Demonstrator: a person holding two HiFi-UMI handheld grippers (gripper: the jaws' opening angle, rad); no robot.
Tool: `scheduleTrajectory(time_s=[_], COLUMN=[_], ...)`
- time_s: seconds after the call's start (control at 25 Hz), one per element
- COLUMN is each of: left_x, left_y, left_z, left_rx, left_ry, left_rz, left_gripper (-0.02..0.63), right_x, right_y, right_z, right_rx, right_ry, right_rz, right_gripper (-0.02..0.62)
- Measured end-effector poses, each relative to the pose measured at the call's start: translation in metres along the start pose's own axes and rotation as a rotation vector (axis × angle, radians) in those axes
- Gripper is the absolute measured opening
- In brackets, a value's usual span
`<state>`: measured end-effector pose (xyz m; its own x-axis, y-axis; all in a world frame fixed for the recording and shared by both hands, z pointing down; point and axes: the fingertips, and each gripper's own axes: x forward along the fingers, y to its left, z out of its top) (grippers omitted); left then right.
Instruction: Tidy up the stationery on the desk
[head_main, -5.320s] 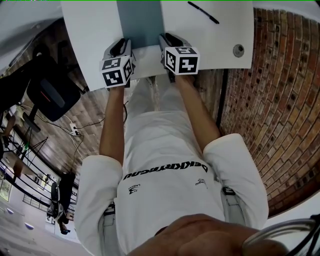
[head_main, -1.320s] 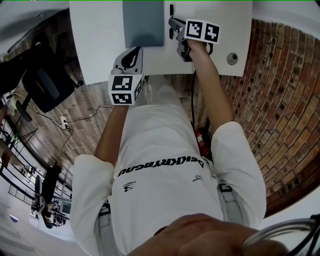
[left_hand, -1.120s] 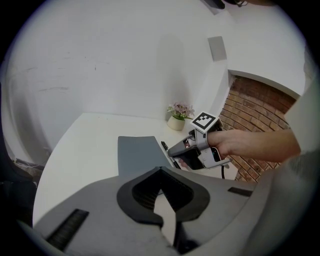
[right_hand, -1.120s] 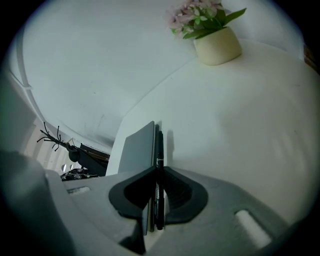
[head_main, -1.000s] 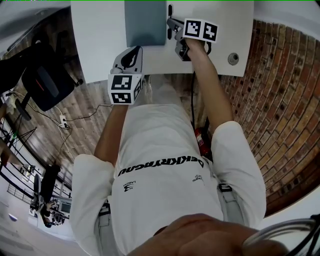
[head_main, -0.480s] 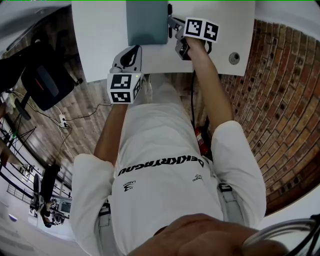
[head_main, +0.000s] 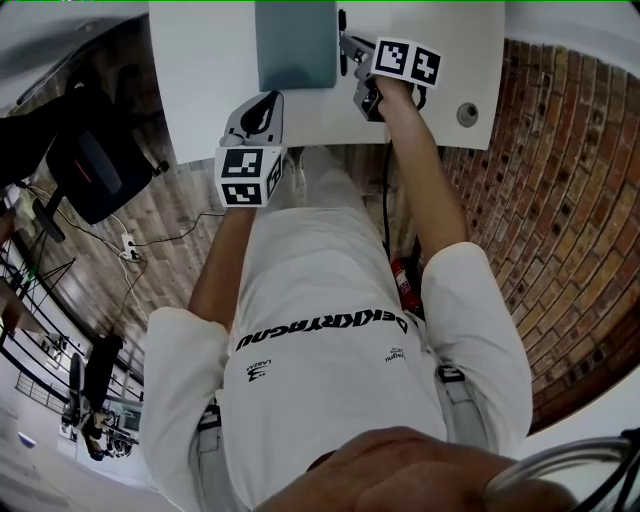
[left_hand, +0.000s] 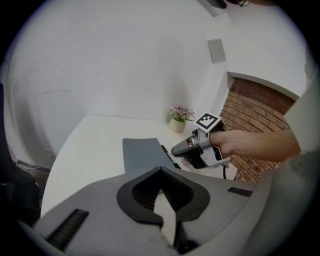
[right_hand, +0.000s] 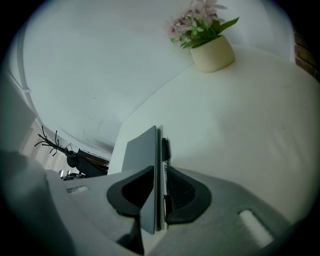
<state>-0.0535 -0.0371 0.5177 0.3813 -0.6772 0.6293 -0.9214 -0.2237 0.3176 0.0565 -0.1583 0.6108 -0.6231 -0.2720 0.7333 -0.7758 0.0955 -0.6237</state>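
A grey notebook (head_main: 295, 45) lies flat on the white desk (head_main: 200, 70). A black pen (right_hand: 163, 160) lies right along the notebook's (right_hand: 142, 160) right edge. My right gripper (right_hand: 157, 172) straddles the pen and that edge. Its jaws have just been opening and stand apart, not squeezing either one. In the head view the right gripper (head_main: 347, 50) sits at the notebook's near right corner, by the pen (head_main: 342, 20). My left gripper (head_main: 262, 105) hangs over the desk's front edge. Seen in its own view, the left gripper (left_hand: 160, 172) is shut on nothing.
A small potted plant (right_hand: 212, 52) stands at the back of the desk near the wall. A round cable grommet (head_main: 466, 114) sits at the desk's right front. A brick floor and an office chair (head_main: 95, 175) lie below the desk edge.
Since the oldest frame the pen has gone from the desk's far right to the notebook's right edge, and my right gripper went there with it. Over the last second both grippers stay put.
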Motion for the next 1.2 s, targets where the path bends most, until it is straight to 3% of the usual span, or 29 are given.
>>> scheduleTrajectory(time_s=[0.44, 0.88, 1.04, 1.2], left_x=[-0.032, -0.078, -0.097, -0.115], left_y=[-0.02, -0.047, -0.058, -0.066], left_z=[0.03, 0.08, 0.093, 0.105], left_rx=[0.039, 0.063, 0.077, 0.093], left_ry=[-0.068, -0.187, -0.217, -0.254], left_rz=[-0.002, 0.007, 0.0, -0.01], left_gripper=[-0.002, -0.002, -0.002, -0.002], right_x=[-0.057, -0.149, -0.178, -0.205], right_y=[0.035, 0.1, 0.119, 0.145], right_z=[0.012, 0.01, 0.002, -0.002], right_rx=[-0.006, 0.001, -0.027, -0.122], right_ry=[-0.124, -0.311, -0.378, -0.461], right_rz=[0.039, 0.133, 0.133, 0.138], right_gripper=[0.077, 0.044, 0.008, -0.003])
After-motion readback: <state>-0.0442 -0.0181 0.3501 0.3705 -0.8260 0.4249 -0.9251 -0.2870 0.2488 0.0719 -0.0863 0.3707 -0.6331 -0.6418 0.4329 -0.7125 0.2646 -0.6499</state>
